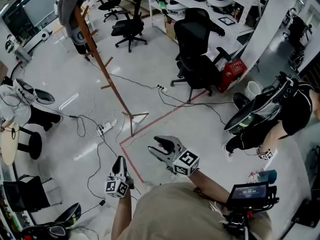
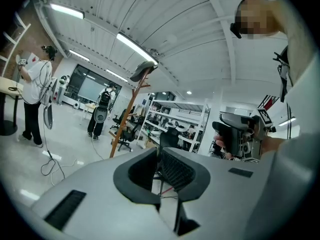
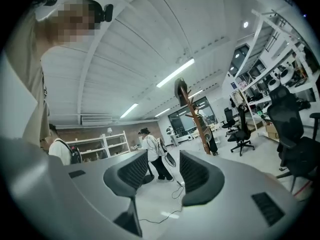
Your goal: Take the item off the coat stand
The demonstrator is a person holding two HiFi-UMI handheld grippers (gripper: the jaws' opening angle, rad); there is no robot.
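A wooden coat stand (image 1: 104, 66) rises from the floor ahead and leans away to the upper left. A grey item (image 1: 65, 8) hangs over its top. In the left gripper view the coat stand (image 2: 129, 111) is far off with the dark item (image 2: 143, 70) capping it; in the right gripper view the coat stand (image 3: 199, 116) and item (image 3: 180, 89) are just as distant. My left gripper (image 1: 119, 165) (image 2: 159, 156) is shut and empty, low in front of me. My right gripper (image 1: 163, 146) (image 3: 163, 173) has its jaws opening, with nothing between them.
Black office chairs (image 1: 199, 49) (image 1: 130, 26) stand near the shelving desks at the back. Cables and a power strip (image 1: 106, 128) lie around the stand's base, beside a red tape line (image 1: 131, 160). People carrying gear stand at the left (image 1: 15, 106) and right (image 1: 280, 114).
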